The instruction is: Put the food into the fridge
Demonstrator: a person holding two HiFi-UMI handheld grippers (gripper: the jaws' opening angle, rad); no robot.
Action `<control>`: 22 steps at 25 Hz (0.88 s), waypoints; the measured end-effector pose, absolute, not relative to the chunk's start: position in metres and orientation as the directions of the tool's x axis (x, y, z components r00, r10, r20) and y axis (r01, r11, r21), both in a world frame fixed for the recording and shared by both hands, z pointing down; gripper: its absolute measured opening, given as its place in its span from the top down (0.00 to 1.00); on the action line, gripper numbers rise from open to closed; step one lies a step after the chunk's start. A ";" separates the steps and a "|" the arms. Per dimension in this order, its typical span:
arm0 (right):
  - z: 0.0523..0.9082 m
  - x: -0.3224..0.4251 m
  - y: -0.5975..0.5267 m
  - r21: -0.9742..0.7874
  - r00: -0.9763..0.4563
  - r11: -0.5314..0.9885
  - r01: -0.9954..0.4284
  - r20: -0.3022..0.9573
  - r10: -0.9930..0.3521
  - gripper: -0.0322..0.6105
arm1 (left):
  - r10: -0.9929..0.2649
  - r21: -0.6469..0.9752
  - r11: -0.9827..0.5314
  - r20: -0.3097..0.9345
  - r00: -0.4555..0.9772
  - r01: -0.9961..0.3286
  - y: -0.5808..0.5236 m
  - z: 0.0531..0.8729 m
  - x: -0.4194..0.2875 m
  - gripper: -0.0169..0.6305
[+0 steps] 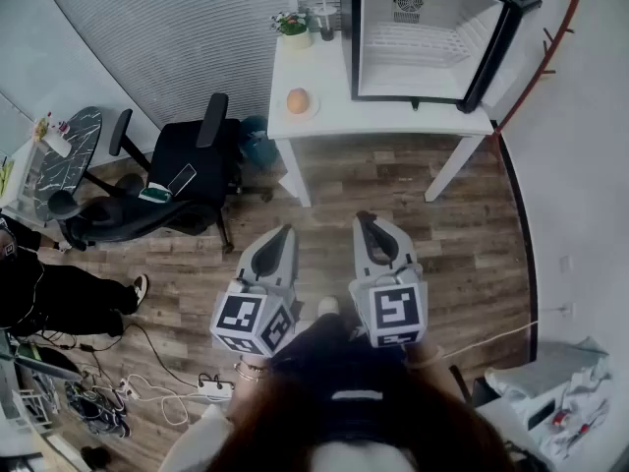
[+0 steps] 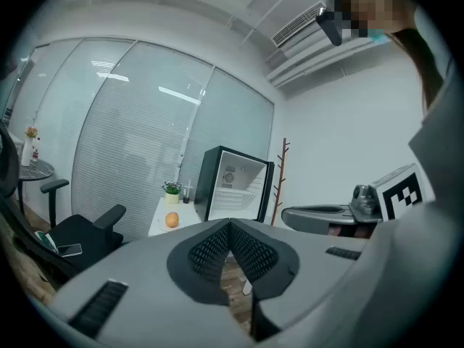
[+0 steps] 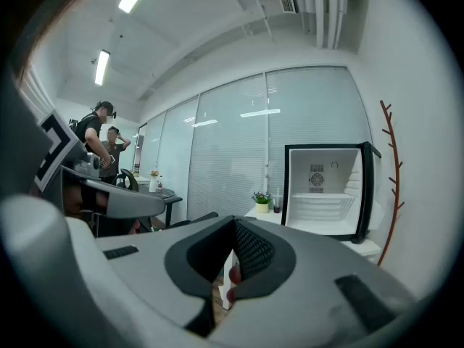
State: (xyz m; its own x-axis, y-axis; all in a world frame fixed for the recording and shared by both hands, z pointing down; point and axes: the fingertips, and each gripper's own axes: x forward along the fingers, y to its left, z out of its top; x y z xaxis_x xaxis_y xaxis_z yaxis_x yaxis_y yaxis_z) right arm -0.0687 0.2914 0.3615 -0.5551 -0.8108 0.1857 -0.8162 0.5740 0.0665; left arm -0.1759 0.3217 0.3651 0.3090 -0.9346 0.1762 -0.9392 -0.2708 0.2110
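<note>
An orange food item point(image 1: 298, 100) lies on a white plate on the white table point(image 1: 334, 116), left of the small black fridge point(image 1: 429, 37), whose inside stands open and bare. The same orange item point(image 2: 172, 220) and the fridge point(image 2: 237, 185) show far ahead in the left gripper view; the fridge point(image 3: 325, 191) also shows in the right gripper view. My left gripper point(image 1: 286, 232) and right gripper point(image 1: 366, 220) hang side by side over the wood floor, well short of the table. Both are shut with nothing between the jaws.
A potted plant point(image 1: 292, 27) and a small bottle stand at the table's back left. A black office chair point(image 1: 172, 180) with a phone on it is left of the table. A coat rack point(image 1: 550, 37) stands right of the fridge. People stand at the left. Cables lie on the floor.
</note>
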 end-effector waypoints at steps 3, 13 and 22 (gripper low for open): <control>0.359 -0.080 0.280 0.068 -0.553 0.568 -0.820 0.162 -0.817 0.96 | -0.934 0.211 -0.281 0.162 0.317 -0.936 0.308 0.364 -0.187 0.97; 0.354 -0.107 0.264 0.058 -0.539 0.550 -0.833 0.136 -0.831 0.96 | -0.920 0.213 -0.328 0.148 0.362 -0.920 0.283 0.366 -0.207 0.97; 0.355 -0.120 0.261 0.013 -0.556 0.561 -0.828 0.124 -0.822 0.96 | -0.921 0.223 -0.322 0.151 0.359 -0.920 0.279 0.371 -0.221 0.97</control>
State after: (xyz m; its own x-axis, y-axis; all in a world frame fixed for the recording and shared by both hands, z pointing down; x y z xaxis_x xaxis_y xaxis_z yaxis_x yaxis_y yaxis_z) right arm -0.1202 0.2613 0.3547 -0.5557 -0.8222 0.1236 -0.8276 0.5612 0.0129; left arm -0.2211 0.2788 0.3708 0.3588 -0.9211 0.1511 -0.9202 -0.3220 0.2226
